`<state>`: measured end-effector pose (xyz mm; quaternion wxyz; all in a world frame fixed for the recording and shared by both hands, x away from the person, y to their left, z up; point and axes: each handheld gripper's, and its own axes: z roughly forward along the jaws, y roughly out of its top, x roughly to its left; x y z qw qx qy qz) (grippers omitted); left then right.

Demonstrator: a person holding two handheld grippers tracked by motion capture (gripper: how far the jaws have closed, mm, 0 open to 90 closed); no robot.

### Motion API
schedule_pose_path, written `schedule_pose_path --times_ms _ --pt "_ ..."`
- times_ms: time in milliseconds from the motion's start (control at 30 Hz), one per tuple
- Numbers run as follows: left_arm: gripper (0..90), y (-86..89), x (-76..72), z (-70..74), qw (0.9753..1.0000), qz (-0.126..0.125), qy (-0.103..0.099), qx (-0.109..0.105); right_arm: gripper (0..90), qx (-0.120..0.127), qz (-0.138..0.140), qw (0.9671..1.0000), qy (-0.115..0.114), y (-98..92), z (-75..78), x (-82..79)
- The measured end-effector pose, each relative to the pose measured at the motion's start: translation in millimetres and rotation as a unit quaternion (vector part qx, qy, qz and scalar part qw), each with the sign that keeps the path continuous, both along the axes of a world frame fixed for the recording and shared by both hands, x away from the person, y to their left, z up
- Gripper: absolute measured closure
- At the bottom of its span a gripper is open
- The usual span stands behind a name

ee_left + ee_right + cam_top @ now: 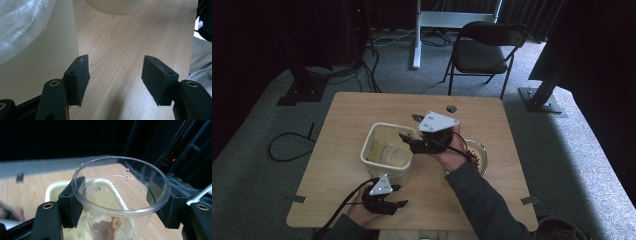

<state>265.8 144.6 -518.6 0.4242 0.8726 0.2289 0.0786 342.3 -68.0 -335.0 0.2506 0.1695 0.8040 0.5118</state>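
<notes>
At a wooden table [347, 120], the right gripper [120, 200] clamps a clear plastic cup [121, 195] between both jaws, holding it above the far rim of a cream tub [387, 150]. The cup stands roughly upright, mouth up, long axis near vertical. The left gripper [116, 75] hovers low beside the tub, jaws spread apart and holding nothing.

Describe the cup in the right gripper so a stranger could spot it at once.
Start at the wooden table and find the cream tub at its middle. Above the tub's right rim, the right gripper clamps a clear plastic cup. Unlike the opaque tub, it is see-through, with droplets on its wall.
</notes>
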Motion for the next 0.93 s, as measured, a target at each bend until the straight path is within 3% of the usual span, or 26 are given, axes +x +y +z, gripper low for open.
schedule_pose_path --times_ms 133,233,267,367,533,633,733,767,800,933 --pt "39.7 -0.4 -0.7 -0.5 1.0000 -0.001 0.001 0.000 31.5 0.025 -0.003 0.9992 0.030 21.7 -6.6 21.8" --pt "39.7 -1.6 -0.5 -0.9 1.0000 -0.004 0.001 0.002 26.8 0.004 0.002 0.9991 0.042 37.9 -15.0 33.1" --pt "39.7 -2.0 -1.0 -1.0 1.0000 -0.003 0.001 0.001 26.0 0.001 0.017 0.9981 0.059 43.1 -17.9 36.3" --pt "39.7 -1.6 -1.4 -0.7 1.0000 -0.004 0.000 0.001 21.0 0.009 0.029 0.9966 0.076 49.6 -22.1 41.9" --pt "39.8 -0.9 -1.0 -0.7 1.0000 -0.007 0.000 0.003 11.0 0.039 0.043 0.9942 0.091 40.8 -17.4 44.5" --pt "39.7 -2.6 -1.7 -1.0 1.0000 -0.007 0.001 0.003 11.1 0.024 0.043 0.9945 0.093 39.9 -17.9 45.1" --pt "39.7 -1.8 -2.2 -0.7 1.0000 -0.006 0.000 0.002 11.7 0.036 0.034 0.9956 0.079 34.3 -16.7 42.1" --pt "39.7 -1.8 -1.4 -1.1 1.0000 -0.006 0.001 0.004 12.3 0.059 0.030 0.9948 0.078 24.0 -13.4 38.0" --pt "39.7 -1.9 -1.0 -1.2 1.0000 -0.006 0.001 0.005 12.9 0.063 0.028 0.9949 0.074 19.0 -11.3 35.1" --pt "39.7 -1.4 -1.7 -0.2 1.0000 -0.007 -0.002 0.004 14.2 0.063 0.002 0.9967 0.051 -6.5 -4.6 21.0"
